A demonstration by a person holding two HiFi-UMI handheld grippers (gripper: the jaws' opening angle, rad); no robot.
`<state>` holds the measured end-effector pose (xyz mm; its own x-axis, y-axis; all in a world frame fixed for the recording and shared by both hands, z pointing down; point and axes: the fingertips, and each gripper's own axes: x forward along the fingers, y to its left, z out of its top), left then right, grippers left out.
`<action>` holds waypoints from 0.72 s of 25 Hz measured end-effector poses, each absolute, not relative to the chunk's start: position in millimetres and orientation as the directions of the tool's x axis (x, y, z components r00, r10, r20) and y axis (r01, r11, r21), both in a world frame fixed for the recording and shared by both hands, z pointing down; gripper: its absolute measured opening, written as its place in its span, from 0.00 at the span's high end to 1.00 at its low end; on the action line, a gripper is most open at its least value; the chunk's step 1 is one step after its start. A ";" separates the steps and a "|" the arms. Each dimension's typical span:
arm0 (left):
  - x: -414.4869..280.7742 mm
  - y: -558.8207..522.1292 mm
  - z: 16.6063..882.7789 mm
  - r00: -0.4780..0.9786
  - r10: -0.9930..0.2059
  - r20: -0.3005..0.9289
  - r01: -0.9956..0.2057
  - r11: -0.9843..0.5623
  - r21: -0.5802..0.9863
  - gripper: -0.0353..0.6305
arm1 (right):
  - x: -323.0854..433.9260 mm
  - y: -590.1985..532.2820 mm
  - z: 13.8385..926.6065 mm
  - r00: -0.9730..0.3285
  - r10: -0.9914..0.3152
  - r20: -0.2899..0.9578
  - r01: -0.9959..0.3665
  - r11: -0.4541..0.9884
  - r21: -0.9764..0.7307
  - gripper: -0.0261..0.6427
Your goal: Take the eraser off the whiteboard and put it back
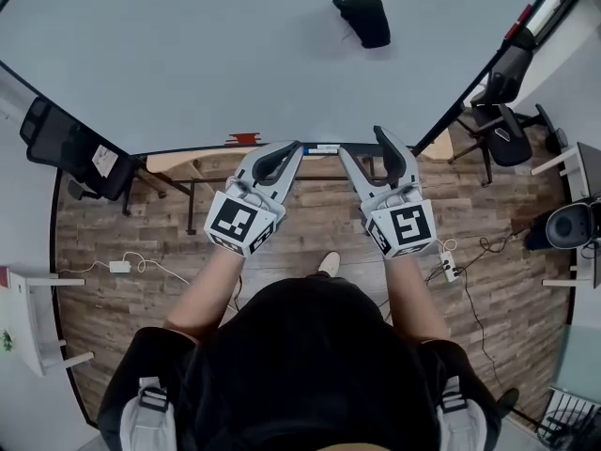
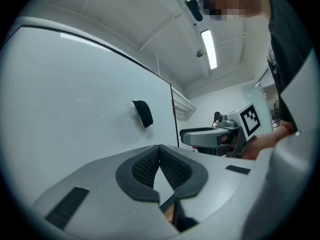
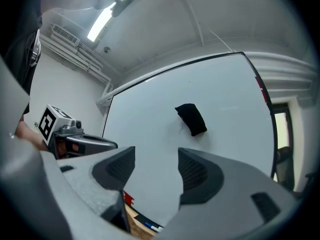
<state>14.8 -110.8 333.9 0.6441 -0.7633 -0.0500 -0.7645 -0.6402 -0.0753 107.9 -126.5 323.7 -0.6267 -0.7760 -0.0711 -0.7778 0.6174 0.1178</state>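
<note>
Nearest me, both grippers sit side by side in front of my chest, pointing at the whiteboard (image 1: 188,54). L gripper (image 1: 287,147): its own view shows the pad tips pressed together, nothing between them. R gripper (image 1: 362,141): jaws stand wide apart and empty, with only bare board showing through the gap. The two are close to each other but not touching.

Below them is wood floor (image 1: 141,233) with a power strip (image 1: 119,267) and its cable at my left. A black chair (image 1: 66,148) sits at the board's left corner and another chair (image 1: 507,130) at the right corner, so the sides are tight but straight ahead is open.

The board's lower edge lies just beyond the jaw tips and has a ledge (image 1: 282,148) with a small red item (image 1: 244,139) on it. A dark frame runs round the board.

The eraser (image 1: 362,19) is black, stuck on the board well beyond the tips, ahead of the R gripper and right of centre, with bare board all around it. Its long axis runs roughly up-down the board; in the R gripper view it's tilted, top end left, bottom end right.
</note>
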 end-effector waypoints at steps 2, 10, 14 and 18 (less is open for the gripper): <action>21.4 -123.0 330.1 0.641 -0.766 -0.049 -0.767 -0.636 -0.086 0.96 | 112.7 -139.8 320.3 -0.628 -0.775 -0.073 -0.776 0.617 0.128 0.58; 43.1 -172.7 321.4 0.612 -0.789 -0.053 -0.789 -0.605 -0.105 0.96 | 133.4 -192.3 317.0 -0.633 -0.772 -0.060 -0.769 0.617 0.167 0.56; 51.4 -188.4 317.5 0.595 -0.801 -0.059 -0.801 -0.588 -0.112 0.95 | 141.0 -208.3 314.4 -0.645 -0.762 -0.059 -0.758 0.628 0.176 0.54; 54.1 -204.3 309.6 0.588 -0.806 -0.068 -0.807 -0.578 -0.125 0.96 | 145.4 -225.9 306.2 -0.638 -0.767 -0.066 -0.762 0.616 0.200 0.52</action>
<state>54.1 -204.3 309.6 0.5879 -0.8061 -0.0680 -0.8066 -0.5778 -0.1247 145.4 -225.9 306.2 -0.6382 -0.7671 -0.0662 -0.7616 0.6164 0.2000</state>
